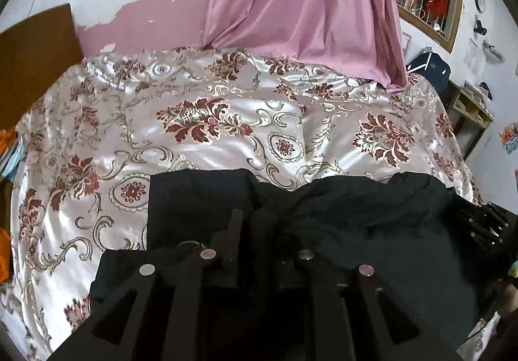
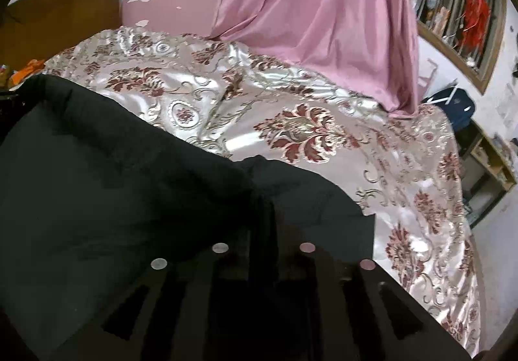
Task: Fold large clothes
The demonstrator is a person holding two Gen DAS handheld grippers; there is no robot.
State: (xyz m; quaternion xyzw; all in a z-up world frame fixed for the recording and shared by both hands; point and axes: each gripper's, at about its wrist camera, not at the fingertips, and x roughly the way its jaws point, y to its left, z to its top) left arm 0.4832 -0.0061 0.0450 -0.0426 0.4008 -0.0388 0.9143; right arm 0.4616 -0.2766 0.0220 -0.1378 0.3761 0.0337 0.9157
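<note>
both grippers point down over a bed, each with a dark garment bunched right at its fingers. left gripper (image 1: 255, 225) has black cloth gathered between and just ahead of its fingers; the gap looks narrow, but black on black hides whether the pads press the fabric, so i cannot tell if it grips or has let go. right gripper (image 2: 264, 222) is the same: a fold of cloth runs up between its fingers, grip unreadable.

black garment (image 1: 340, 218) lies on the floral satin bedspread (image 1: 210, 121), spreading ahead of and to both sides of the left gripper, and mostly to the left of the right gripper. it looks matte, thick and soft, with a straight edge far left of the left gripper and rumpled humps ahead of it.

my judgement: a fold is being laid down or an edge is being gathered. next the cloth needs smoothing flat and a clean edge picked. beyond both grippers hangs a pink curtain (image 2: 323, 21).
</note>
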